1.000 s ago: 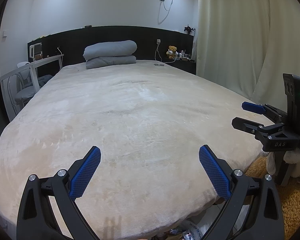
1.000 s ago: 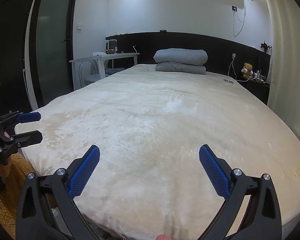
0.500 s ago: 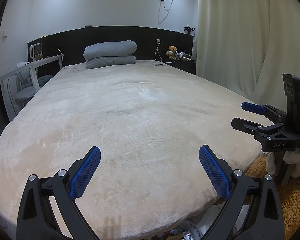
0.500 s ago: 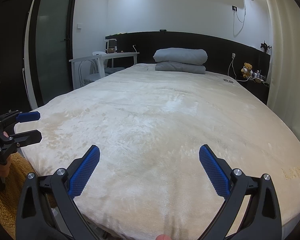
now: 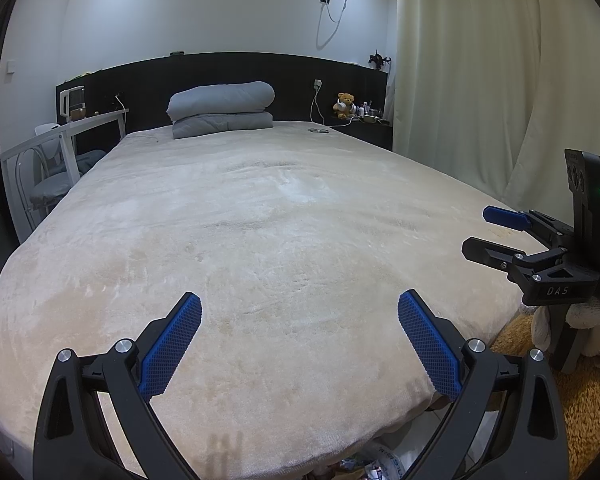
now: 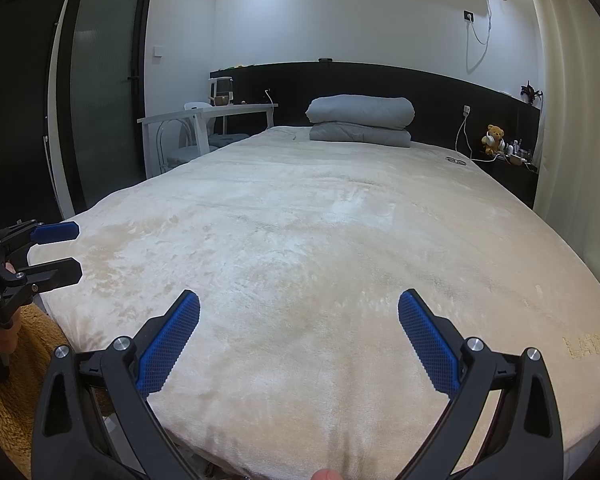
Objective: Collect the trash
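Left gripper (image 5: 300, 334): jaws wide apart, nothing between them, held low over the foot of the bed (image 5: 260, 240).
Right gripper (image 6: 299, 334): jaws wide apart and bare as well, over the same end of the bed, off to the right of the left one.
Trash (image 5: 374, 466): a few crumpled wrappers or bags show on the floor just under the foot edge of the bed, at the bottom of the left wrist view; what they are is too small to tell. No scraps show on the bed cover itself. A bin or bag to put them in is not in view.
Stage: the bare cover fits a bed already cleared or one that never carried litter; the pieces on the floor are what remains in sight.
Risk: reaching under the overhang, the jaws could snag the plush cover and drag it; thin wrappers may slip out of a pinch or get pushed further under the bed.
Risk between tools: both grippers are close together, so closing in on the same spot could knock them into each other.
Edges: the foot edge of the bed drops straight below both tools; a shaggy rug (image 5: 588, 412) lies at the right corner, and the curtain (image 5: 480, 80) hems in the right side.
Open room: wide bare cover ahead up to the folded quilt (image 5: 222, 110); a desk (image 6: 204, 114) and chair crowd the left.
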`<state>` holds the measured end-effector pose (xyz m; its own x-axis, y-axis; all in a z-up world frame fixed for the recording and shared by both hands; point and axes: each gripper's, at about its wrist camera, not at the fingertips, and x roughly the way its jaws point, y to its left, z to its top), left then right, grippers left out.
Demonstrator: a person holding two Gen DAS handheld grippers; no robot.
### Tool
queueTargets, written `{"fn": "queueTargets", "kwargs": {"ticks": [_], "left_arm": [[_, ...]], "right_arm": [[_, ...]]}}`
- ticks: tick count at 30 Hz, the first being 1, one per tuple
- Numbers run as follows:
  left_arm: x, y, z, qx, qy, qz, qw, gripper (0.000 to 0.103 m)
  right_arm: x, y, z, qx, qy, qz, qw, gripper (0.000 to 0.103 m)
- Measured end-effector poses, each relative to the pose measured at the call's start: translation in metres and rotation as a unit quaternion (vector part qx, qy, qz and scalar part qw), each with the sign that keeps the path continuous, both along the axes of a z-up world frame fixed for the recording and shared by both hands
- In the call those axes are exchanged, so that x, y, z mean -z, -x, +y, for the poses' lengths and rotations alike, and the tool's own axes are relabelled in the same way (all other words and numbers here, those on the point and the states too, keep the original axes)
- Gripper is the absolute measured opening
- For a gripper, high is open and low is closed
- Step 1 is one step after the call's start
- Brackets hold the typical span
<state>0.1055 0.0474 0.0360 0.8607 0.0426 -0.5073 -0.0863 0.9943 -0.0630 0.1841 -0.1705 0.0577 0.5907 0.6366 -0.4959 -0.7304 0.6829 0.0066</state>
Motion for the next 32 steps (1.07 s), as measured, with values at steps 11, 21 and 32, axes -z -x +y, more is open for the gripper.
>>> {"fn": "queueTargets", "kwargs": {"ticks": [11, 21, 32], "left_arm": [[-0.001, 0.000, 0.001, -0.002, 0.001, 0.000, 1.0000, 0.097], [-0.001, -0.001, 0.000, 0.000, 0.000, -0.001, 1.0000, 0.097], [-0.002, 0.001, -0.002, -0.003, 0.002, -0.008, 1.0000, 0.097]], "right_arm": [[0.000, 0.000, 0.000, 0.000, 0.000, 0.000, 1.000, 0.098], [0.004, -0.001, -0.001, 0.000, 0.001, 0.003, 1.000, 0.098], [0.013, -0.003, -0.001, -0.001, 0.015, 0.013, 1.000, 0.098]]}}
